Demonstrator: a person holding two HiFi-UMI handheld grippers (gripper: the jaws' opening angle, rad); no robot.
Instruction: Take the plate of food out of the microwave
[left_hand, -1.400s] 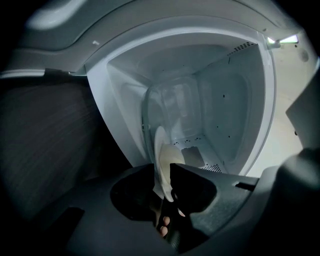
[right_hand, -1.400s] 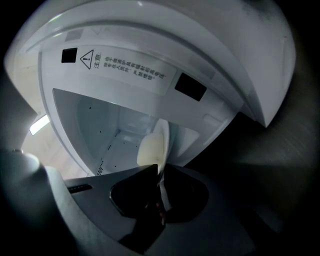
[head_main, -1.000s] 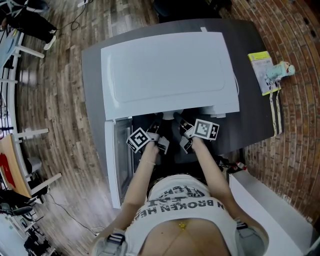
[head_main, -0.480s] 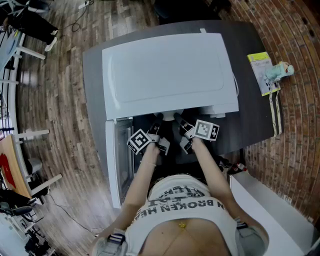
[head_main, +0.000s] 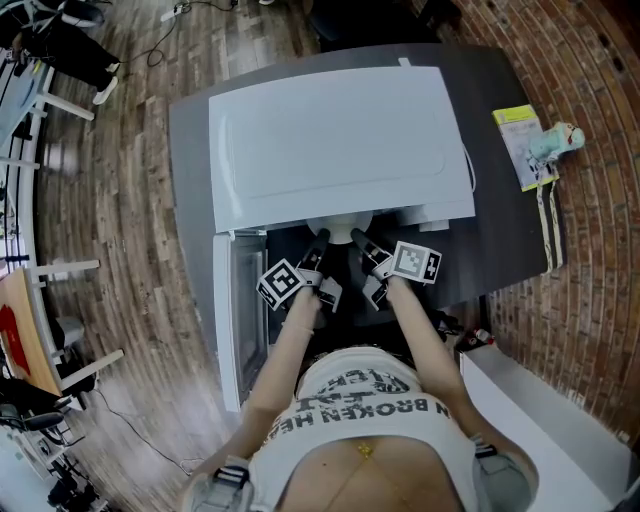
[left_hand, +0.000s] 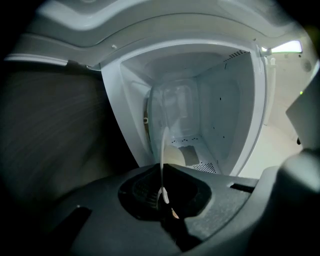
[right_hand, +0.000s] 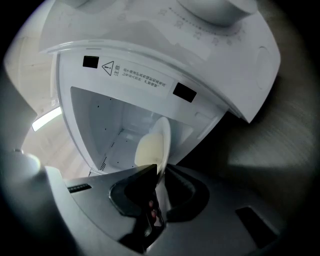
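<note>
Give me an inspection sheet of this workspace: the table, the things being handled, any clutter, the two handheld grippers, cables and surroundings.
Surface: dark grey table carrying a white microwave, its door swung open.
Job's things: plate with pale food, at the microwave's opening.
Clutter: yellow-green booklet and small pale object at the table's right edge.
Grippers: left gripper shut on the plate's rim; right gripper has just been closing, jaws on the opposite rim.
Cables: one cable on the floor beyond the table.
Surroundings: wood floor, brick-pattern surface at right, furniture at left.
</note>
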